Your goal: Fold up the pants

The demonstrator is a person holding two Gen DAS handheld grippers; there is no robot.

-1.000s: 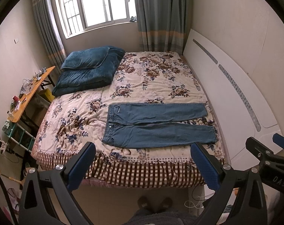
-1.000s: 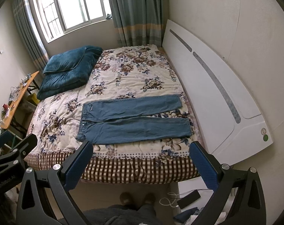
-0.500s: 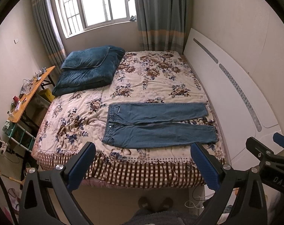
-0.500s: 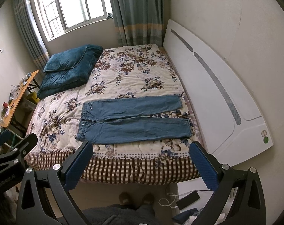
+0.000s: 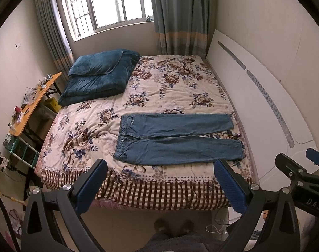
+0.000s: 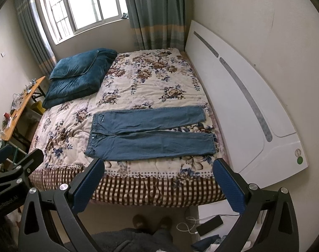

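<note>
Above bed edge | left gripper (image 5: 159,185), right gripper (image 6: 158,184) fingers spread, empty | pants (image 5: 178,139) flat

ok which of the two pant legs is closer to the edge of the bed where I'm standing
The lower leg of the jeans, the one nearest the checked bed skirt and your tools. The other leg lies farther back, toward the folded blue blanket.

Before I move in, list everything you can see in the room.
jeans: one, blue, flat on bed, legs toward headboard
bedspread: one, cream floral, checked edge
duvet: one, teal, folded at far left corner
headboard: one, white, right of bed
window: one, far wall
curtains: grey-green, both sides of window
side table: one, orange top, cluttered, left of bed
left tool: blue pads, open, short of bed
right tool: blue pads, open, short of bed
</note>
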